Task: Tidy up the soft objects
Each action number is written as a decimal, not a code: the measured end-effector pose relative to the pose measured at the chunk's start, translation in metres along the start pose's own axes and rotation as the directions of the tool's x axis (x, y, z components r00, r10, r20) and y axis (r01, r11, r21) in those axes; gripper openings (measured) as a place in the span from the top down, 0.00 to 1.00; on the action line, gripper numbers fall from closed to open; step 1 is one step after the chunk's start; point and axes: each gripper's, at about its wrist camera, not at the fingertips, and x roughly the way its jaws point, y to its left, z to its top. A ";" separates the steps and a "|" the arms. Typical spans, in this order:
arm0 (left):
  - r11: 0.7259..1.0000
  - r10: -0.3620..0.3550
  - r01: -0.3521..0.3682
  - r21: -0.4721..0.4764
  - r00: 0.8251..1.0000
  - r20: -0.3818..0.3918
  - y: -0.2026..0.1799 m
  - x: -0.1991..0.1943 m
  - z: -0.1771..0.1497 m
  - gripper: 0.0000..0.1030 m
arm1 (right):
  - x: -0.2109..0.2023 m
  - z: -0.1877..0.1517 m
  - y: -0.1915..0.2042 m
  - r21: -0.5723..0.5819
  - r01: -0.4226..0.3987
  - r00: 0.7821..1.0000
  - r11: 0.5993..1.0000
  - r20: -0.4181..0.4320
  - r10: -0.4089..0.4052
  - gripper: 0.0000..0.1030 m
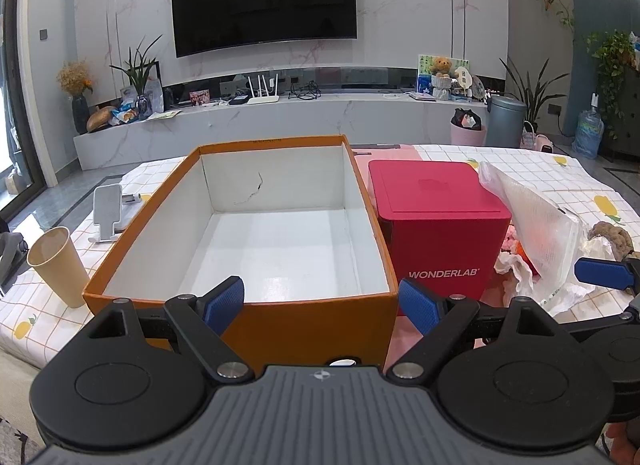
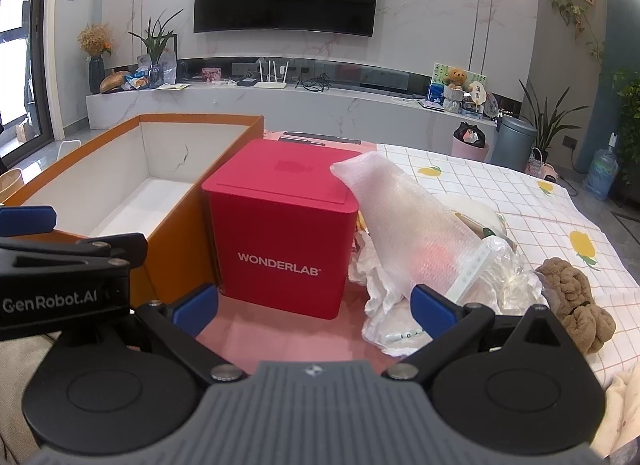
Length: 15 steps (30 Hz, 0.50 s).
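Left gripper (image 1: 322,301) and right gripper (image 2: 314,303), both with blue pads spread apart and holding nothing, above a checked tablecloth (image 2: 520,201). The soft objects lie right of the red box (image 2: 280,241) marked "WONDERLAB": a bubble-wrap bag (image 2: 408,225) leaning on that box, crumpled white plastic (image 2: 384,285) partly hidden beneath the bag, and a brown plush bundle (image 2: 576,297) further right. The orange box (image 1: 240,225), open and white inside, stands left, touching the red one. "GenRobot.AI" is legible on the left gripper's body.
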 end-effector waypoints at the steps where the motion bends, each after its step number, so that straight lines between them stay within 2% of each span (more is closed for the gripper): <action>1: 1.000 0.001 -0.001 0.000 1.000 0.001 0.000 0.000 0.000 0.01 | 0.000 0.000 0.000 0.002 -0.002 1.000 1.000 -0.002 0.002 0.03; 15: 1.000 0.003 -0.003 0.011 1.000 -0.001 -0.001 0.001 0.000 0.01 | 0.001 -0.001 0.000 -0.002 0.006 1.000 1.000 -0.007 -0.006 0.03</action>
